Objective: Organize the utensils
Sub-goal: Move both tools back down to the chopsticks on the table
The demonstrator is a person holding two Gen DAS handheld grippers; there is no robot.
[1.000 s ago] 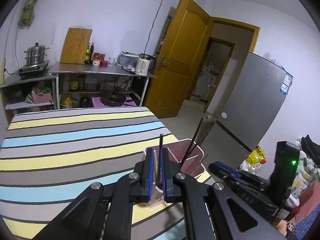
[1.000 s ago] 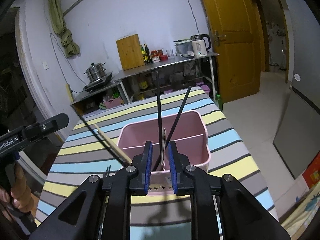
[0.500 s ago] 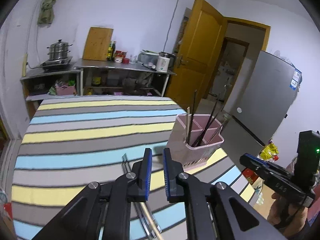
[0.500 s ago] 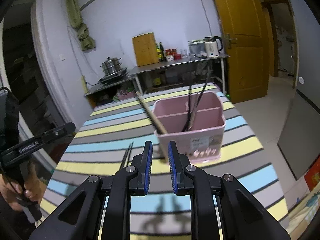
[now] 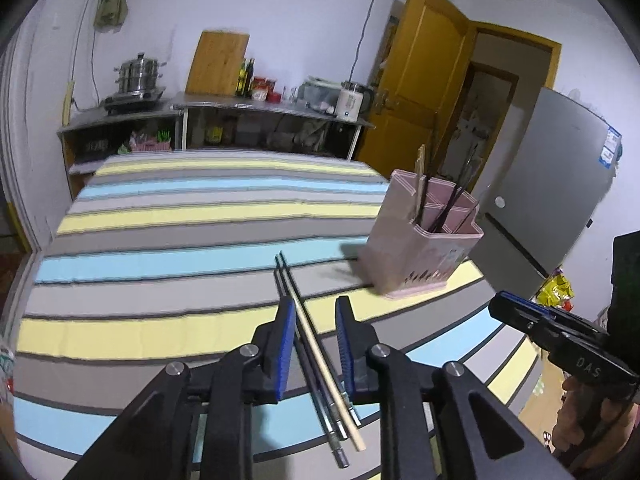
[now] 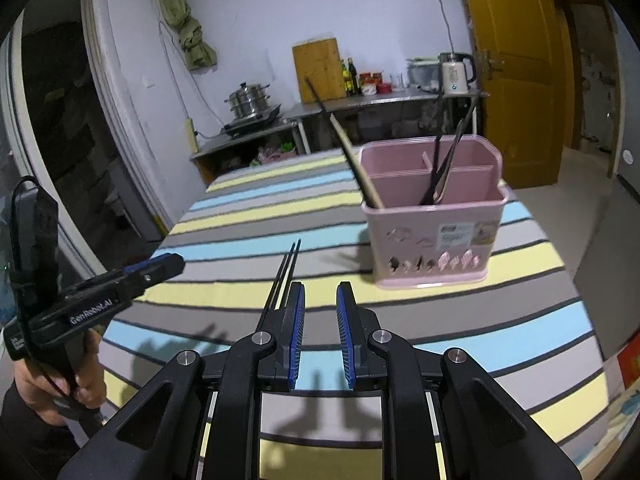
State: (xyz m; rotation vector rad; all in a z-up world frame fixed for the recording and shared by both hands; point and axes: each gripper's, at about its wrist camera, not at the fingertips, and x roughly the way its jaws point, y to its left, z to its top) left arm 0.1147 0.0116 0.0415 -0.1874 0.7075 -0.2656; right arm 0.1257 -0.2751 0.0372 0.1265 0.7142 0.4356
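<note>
A pink utensil holder stands on the striped table, also in the right wrist view, with several chopsticks leaning in its compartments. A wooden chopstick and two dark chopsticks lie flat on the table. My left gripper is open, its jaws on either side of them and just above. My right gripper is open and empty, with the dark chopsticks' tips just to its left. The other hand's gripper shows in each view: the right one and the left one.
The table wears a striped cloth. Behind it stands a metal shelf with a pot, a cutting board, bottles and a kettle. A yellow door and a grey fridge stand to the right.
Both grippers drew back from the pink holder and opened wider. My left gripper came down over the chopsticks lying on the table, which now sit between its jaws.
</note>
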